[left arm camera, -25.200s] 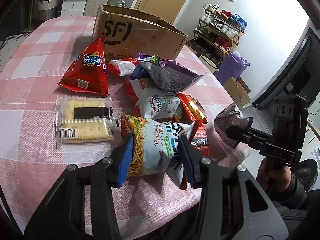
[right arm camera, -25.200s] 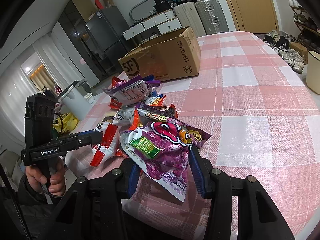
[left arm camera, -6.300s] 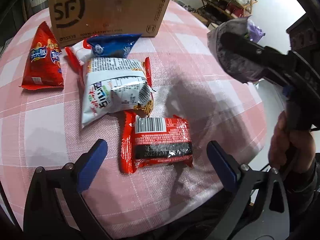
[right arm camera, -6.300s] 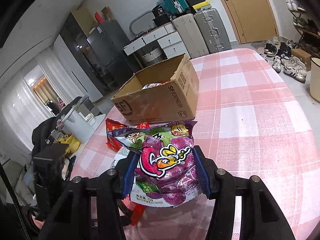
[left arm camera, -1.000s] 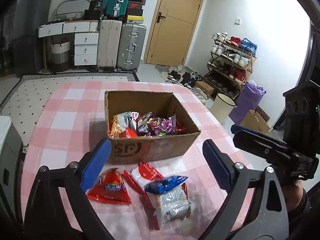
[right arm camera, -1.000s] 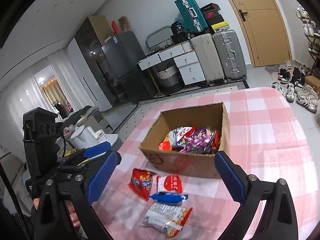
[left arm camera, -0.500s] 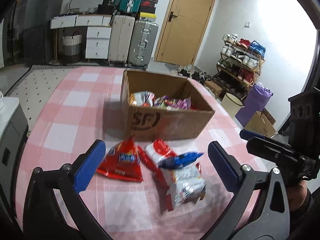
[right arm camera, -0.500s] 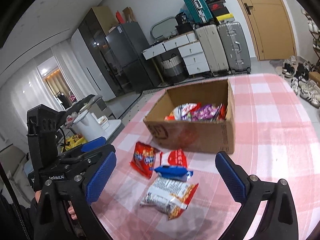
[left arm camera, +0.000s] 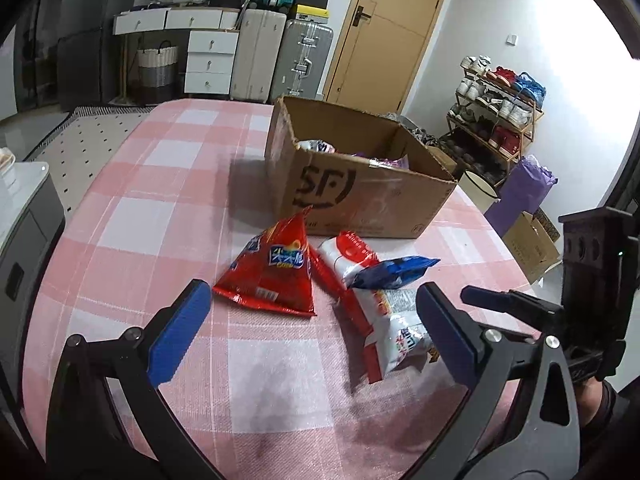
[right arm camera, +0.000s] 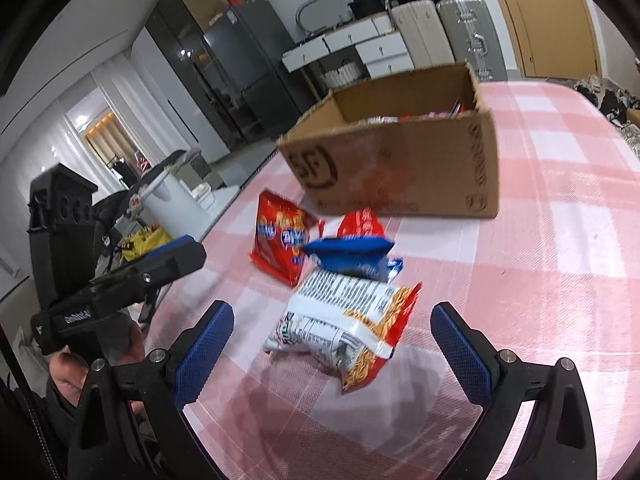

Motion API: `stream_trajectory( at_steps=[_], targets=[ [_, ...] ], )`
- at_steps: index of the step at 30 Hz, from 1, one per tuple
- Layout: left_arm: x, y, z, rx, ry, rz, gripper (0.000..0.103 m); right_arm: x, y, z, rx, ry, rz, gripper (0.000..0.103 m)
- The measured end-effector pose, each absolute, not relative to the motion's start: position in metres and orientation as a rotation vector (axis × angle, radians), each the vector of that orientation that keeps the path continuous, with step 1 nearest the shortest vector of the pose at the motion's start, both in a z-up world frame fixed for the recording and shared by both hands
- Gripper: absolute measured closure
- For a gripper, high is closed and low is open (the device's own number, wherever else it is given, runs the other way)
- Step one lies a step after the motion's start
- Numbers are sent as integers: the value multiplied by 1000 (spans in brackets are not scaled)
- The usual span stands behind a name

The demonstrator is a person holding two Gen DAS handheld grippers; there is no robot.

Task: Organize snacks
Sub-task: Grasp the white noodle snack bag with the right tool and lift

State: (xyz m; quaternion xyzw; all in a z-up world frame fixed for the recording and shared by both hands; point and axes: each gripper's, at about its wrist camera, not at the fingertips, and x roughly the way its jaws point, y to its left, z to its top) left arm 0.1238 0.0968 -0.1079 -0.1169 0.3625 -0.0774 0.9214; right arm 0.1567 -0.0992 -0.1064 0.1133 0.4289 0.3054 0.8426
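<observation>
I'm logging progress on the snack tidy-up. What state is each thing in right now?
cardboard box: open at the top, upright, snacks inside.
red triangular bag: on the tablecloth, outside the box.
red-and-white pack: lying on the table, partly under the blue bag.
blue bag: resting on other packs.
noodle snack bag: lying back side up.
left claw: open, empty.
right claw: open, empty.

Black left gripper point(left arm camera: 316, 332) frame, blue pads point(left arm camera: 179, 334), silver screws; sleeve point(left arm camera: 608, 408) possibly dark.
</observation>
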Motion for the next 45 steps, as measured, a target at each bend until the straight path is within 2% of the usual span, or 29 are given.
stream_trajectory(
  at_steps=[6,12,20,23,45],
  targets=[
    [119,101,-114,-245,745,-158,1,163,-86,-123,226,946,594,2],
    [117,108,-118,-258,753,-151,1,176,-69,-140,225,1015,589,10],
    [117,117,-126,-286,772,-139,1,177,-57,-146,222,1011,661,38],
    [116,117,-129,-287,780,-142,1,174,-57,-148,258,1001,695,46],
    [121,123,-134,-286,807,-102,1,155,-80,-132,299,942,719,46]
  ],
)
